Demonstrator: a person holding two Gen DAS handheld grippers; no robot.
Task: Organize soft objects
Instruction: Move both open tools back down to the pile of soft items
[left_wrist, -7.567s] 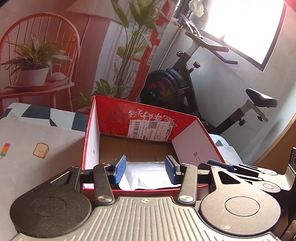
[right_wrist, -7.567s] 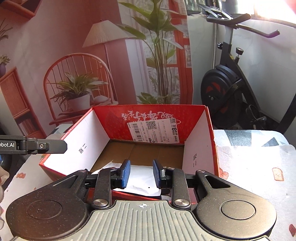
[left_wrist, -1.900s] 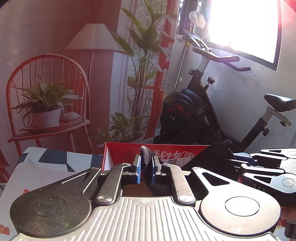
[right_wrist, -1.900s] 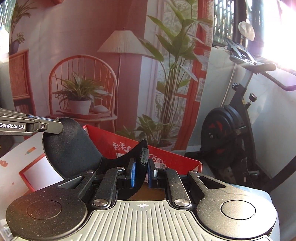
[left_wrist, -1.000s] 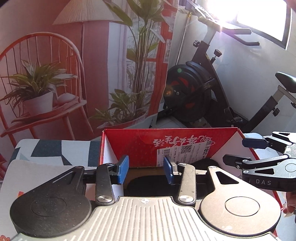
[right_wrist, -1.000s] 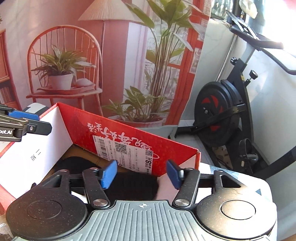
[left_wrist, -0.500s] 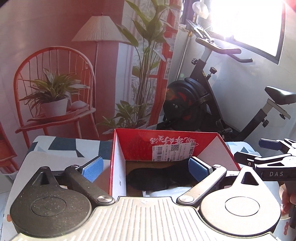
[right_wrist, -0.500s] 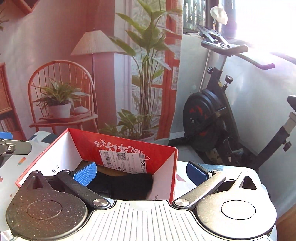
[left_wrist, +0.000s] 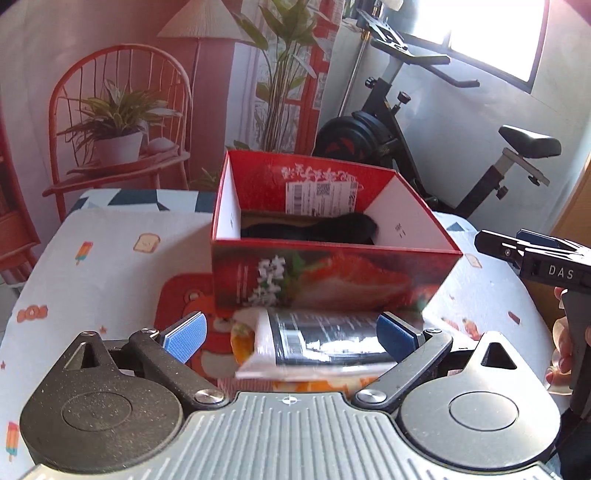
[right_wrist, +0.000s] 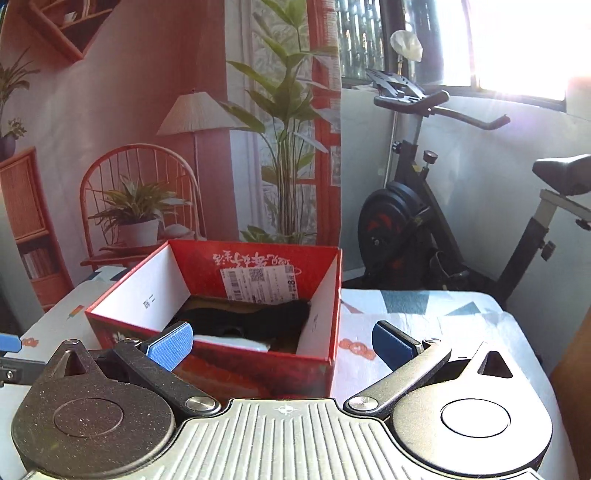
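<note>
The black soft item (left_wrist: 332, 227) lies inside the red box (left_wrist: 332, 275), low against the far wall and the right-hand white flap, as we see it from the left wrist view. In front of the box, on the printed tablecloth (left_wrist: 103, 266), a glossy packet (left_wrist: 321, 343) rests just beside the near wall, and it sits between the spread fingers of our left gripper (left_wrist: 291, 332) without either blue pad touching it. The fingers stand wide apart and pinch nothing. At the right edge we see the right gripper (left_wrist: 532, 254) from the side, with a hand (left_wrist: 559, 354) on its handle.

We judge that the packet is the next thing to gather. To do that well, we would bring the left gripper down squarely over its middle, keep both pads level with the cloth, and close gently, since the film looks slick and may slide or crumple.

From the right wrist view, the same box (right_wrist: 236, 369) stands slightly left of centre, and the black item (right_wrist: 258, 319) drapes over something white (right_wrist: 232, 339) on the floor of the box. Our right gripper (right_wrist: 280, 341) hovers short of the near wall, fingers spread fully and empty. The packet is hidden here, so we cannot tell how it lies from this side. A sliver of the left gripper (right_wrist: 9, 343) shows at the left edge.
</note>
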